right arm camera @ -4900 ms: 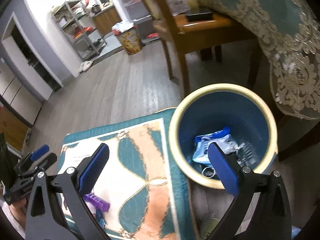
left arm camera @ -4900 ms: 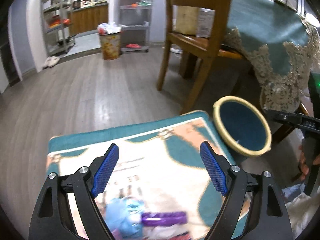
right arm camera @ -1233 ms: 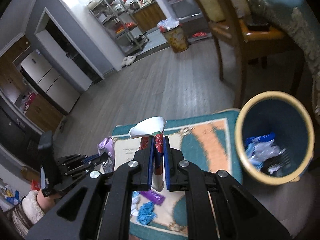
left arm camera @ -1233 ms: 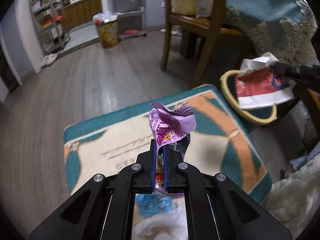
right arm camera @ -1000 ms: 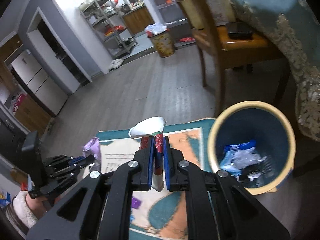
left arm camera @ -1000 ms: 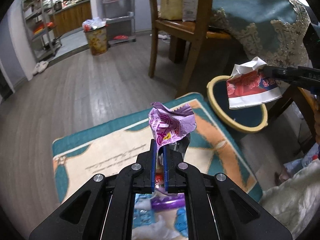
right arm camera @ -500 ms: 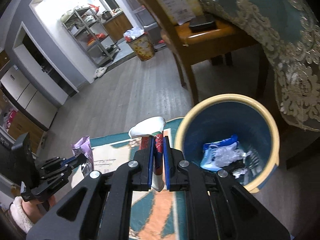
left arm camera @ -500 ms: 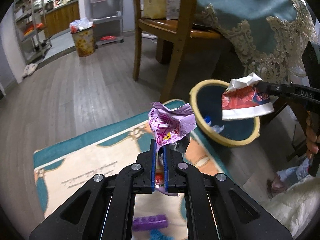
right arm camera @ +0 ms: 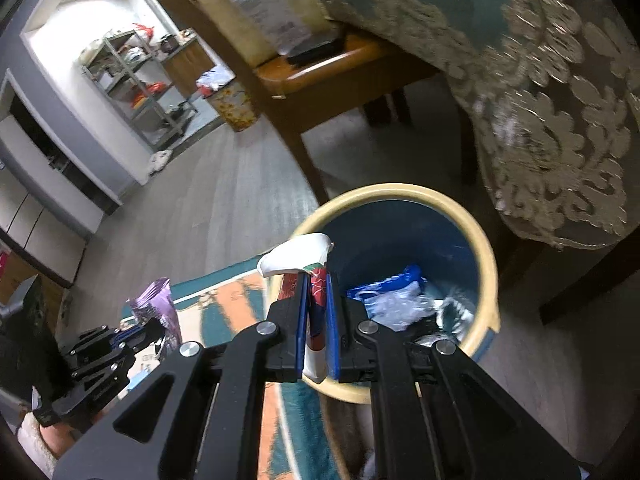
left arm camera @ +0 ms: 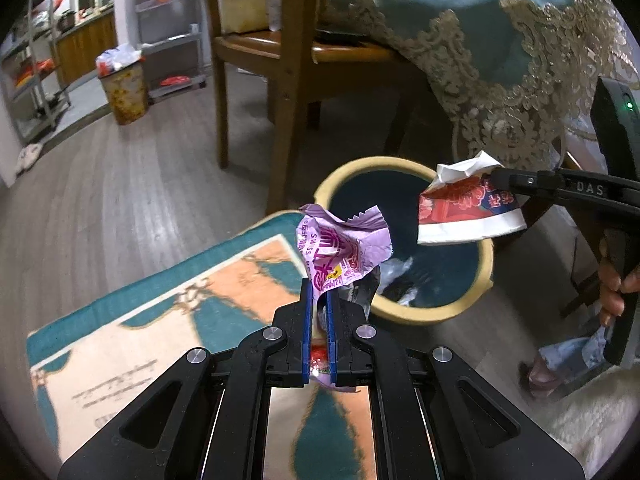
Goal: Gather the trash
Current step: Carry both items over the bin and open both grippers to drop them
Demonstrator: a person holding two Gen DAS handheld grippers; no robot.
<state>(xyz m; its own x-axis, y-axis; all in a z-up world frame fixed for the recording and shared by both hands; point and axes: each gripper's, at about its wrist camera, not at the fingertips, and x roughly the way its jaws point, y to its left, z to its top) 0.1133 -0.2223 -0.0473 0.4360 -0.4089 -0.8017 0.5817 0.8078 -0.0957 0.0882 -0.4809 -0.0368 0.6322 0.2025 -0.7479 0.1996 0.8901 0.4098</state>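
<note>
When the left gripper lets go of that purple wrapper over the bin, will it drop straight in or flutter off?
The purple wrapper is thin, crumpled foil-like film, so it is probably very light and may drift rather than drop straight. It stands up crinkled above the left gripper, suggesting some stiffness. It looks nearer the bin's near rim than its middle, so releasing further in seems safer.

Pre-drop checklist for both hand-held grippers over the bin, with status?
1. Right hand-held gripper shut on crushed paper cup: ok.
2. Left hand-held gripper shut on purple wrapper: ok.
3. Cup over the bin opening: ok.
4. Wrapper over the opening: not ok, it looks level with the near rim.
5. Room left in bin: ok, trash only at the bottom.
6. Bin upright: ok.
</note>
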